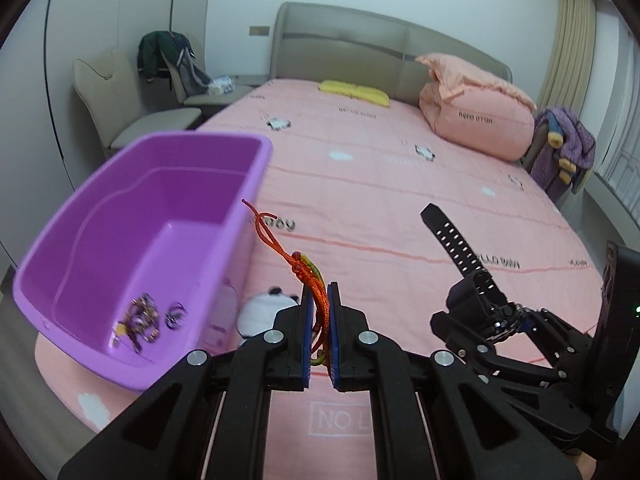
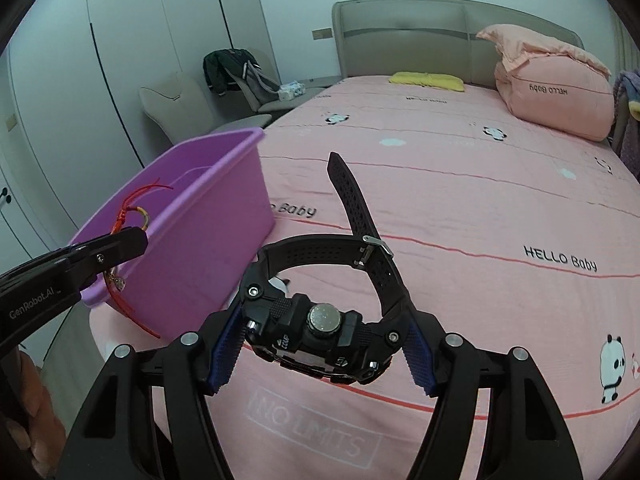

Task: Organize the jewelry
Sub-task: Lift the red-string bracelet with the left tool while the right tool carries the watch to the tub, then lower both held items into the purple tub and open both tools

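Colours and patterns seen across the bed and the held things

A purple tub [image 1: 224, 184] was set against a pink bed sheet [image 1: 380, 184] printed with pandas, white clouds, thin red lines and dark "HELLO Baby" lettering. A red-orange cord bracelet [image 1: 316, 292] with a yellow-green stretch was framed by blue pads [image 1: 307, 336] of the black left tool [image 1: 320, 332]. An all-black watch [image 2: 320, 332] with a perforated strap was shown. A yellow cloth [image 1: 354, 92] was seen near the headboard.

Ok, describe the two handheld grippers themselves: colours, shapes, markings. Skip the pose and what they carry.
Both the left gripper and the right gripper are matte black plastic linkages with silver round pivot pins and blue ribbed pads lining the fingers. White lettering reading GenRobot.AI runs along the left gripper's side in the right wrist view. No cables or sleeves are visible.
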Motion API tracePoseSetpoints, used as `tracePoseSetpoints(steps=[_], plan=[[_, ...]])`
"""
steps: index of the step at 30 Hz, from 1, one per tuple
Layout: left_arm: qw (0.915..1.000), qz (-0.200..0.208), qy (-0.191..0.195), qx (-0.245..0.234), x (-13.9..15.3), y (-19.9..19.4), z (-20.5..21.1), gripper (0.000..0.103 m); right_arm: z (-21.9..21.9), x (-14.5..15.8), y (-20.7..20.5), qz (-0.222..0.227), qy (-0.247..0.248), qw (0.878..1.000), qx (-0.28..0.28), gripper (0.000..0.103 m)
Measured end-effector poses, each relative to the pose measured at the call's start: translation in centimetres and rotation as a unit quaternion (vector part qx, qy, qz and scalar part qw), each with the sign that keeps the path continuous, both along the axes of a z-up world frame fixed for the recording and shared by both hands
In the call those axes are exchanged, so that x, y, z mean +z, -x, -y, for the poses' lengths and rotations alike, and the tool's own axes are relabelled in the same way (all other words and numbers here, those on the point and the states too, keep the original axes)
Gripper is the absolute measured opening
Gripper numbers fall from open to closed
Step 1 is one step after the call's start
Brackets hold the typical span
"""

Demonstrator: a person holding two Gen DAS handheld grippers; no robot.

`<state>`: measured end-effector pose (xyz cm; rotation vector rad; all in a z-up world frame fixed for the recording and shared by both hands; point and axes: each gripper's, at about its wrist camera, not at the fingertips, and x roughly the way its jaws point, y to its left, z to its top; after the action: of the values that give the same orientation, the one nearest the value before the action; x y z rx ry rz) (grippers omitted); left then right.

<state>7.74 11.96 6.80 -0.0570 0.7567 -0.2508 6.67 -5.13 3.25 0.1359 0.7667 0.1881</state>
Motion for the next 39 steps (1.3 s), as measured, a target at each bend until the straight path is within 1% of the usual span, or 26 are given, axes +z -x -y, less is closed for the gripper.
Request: tracePoseSetpoints(steps=[2,7,11,14,21,26,35,39], plan=[[0.9999,0.007,0.005,0.013,1.2,-0.4,-2.0,0.007,-1.9,1.4,-1.0,0.012,-0.006,1.0,0.018,0.066],[0.9979,0.017,-0.009,0.062,2.7,-1.8,-7.1,0.007,-6.4,4.0,-3.6,0.031,-0.016,0.997,0.064,0.066],[0.9942,0.007,-0.021,0.105,2.6,-3.1,-11.0,0.007,-10.8,5.2,-5.5,0.036,-0.007,0.994,0.106,0.066],[0.9913,-0.004,-0.027,0.129,2.1,-4.2,-13.2,0.007,-13.7,5.3,-6.9,0.031,-0.002,0.991,0.132,0.066],[0.9867,-0.032,-0.037,0.155,-0.4,-6.5,-16.2,0.008,-18.8,4.0,-11.2,-0.003,0.013,0.985,0.172,0.067],[0.9832,-0.059,-0.038,0.168,-2.5,-7.6,-17.6,0.008,-21.5,2.9,-12.8,-0.024,0.034,0.981,0.191,0.067],[0.9778,-0.093,-0.048,0.182,-4.6,-8.8,-18.8,0.008,-23.3,0.1,-15.1,-0.074,0.051,0.976,0.197,0.067],[0.9758,-0.109,-0.049,0.183,-5.2,-9.5,-19.0,0.008,-23.7,-0.5,-16.2,-0.077,0.071,0.975,0.197,0.067]])
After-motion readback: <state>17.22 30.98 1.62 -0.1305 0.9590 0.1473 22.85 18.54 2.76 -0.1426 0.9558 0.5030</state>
